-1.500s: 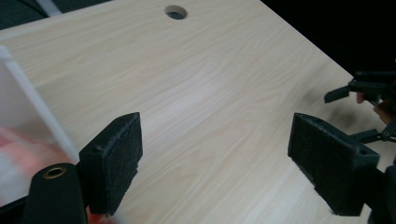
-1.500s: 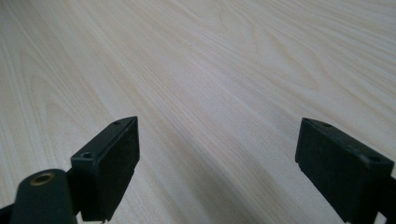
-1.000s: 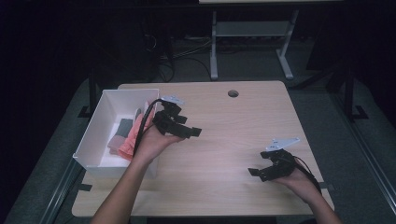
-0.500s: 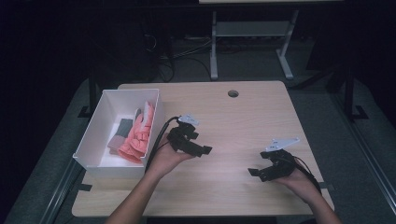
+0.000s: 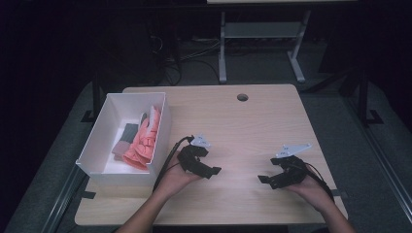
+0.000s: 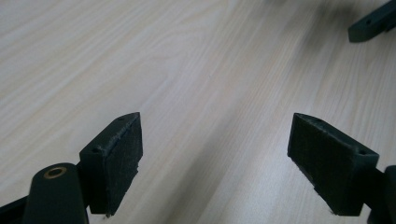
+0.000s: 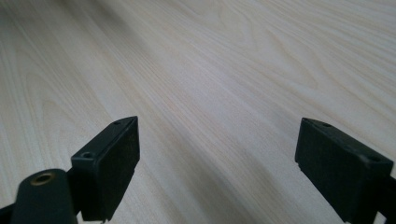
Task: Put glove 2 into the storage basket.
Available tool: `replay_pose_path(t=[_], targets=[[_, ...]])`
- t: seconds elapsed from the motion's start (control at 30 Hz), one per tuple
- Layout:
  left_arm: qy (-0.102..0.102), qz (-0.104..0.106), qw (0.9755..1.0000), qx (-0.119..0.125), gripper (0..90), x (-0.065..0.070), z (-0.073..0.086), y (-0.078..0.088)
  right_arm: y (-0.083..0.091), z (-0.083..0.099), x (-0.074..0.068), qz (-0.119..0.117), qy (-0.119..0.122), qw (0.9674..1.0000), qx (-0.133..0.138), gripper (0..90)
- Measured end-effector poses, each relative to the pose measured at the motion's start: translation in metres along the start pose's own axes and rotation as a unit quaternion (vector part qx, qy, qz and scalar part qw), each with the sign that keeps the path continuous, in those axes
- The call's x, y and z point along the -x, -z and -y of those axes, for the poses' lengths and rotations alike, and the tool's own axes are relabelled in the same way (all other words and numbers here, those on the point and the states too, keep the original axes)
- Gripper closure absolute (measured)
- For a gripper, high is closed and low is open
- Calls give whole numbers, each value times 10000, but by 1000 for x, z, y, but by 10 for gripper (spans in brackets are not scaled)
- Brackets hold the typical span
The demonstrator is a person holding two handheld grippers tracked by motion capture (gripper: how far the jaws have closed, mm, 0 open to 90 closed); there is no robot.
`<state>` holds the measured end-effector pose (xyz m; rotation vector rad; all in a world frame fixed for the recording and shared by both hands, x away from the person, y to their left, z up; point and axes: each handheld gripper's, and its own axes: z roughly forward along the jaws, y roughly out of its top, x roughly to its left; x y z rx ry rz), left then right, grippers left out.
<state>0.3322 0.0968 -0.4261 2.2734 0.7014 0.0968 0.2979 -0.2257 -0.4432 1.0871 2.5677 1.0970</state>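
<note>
My left gripper rests low over the bare wooden table, just right of the white box, held by a hand. Its jaws stand wide open with only wood between them in the left gripper view. My right gripper sits near the table's front right and points left toward the other one. It is open too, with nothing between its fingers. One black jaw tip of the right gripper shows at the top right of the left gripper view.
The white box at the table's left holds a pink-orange cloth item and a grey piece. A round cable hole sits near the far edge. A metal stand is on the floor behind.
My left gripper has moved from over the box's right edge toward me and to the right, down onto the open table. The right gripper has hardly moved.
</note>
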Motion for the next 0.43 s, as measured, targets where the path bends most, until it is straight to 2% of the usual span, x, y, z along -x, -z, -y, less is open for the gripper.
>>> replay_pose_path(t=[0.07, 0.3, 0.43], targets=[[-104, -7, 9999, -89, 177, 1, 3, -2, 0, 0, 0, 0, 4, 10000, -2, 137], [-183, -2, 9997, -170, 177, 2, 8, -5, 0, 0, 0, 4, 14, 10000, -3, 137], [-167, -11, 9998, -126, 177, 2, 10, -5, 0, 0, 0, 11, -3, 10000, 10, 136]])
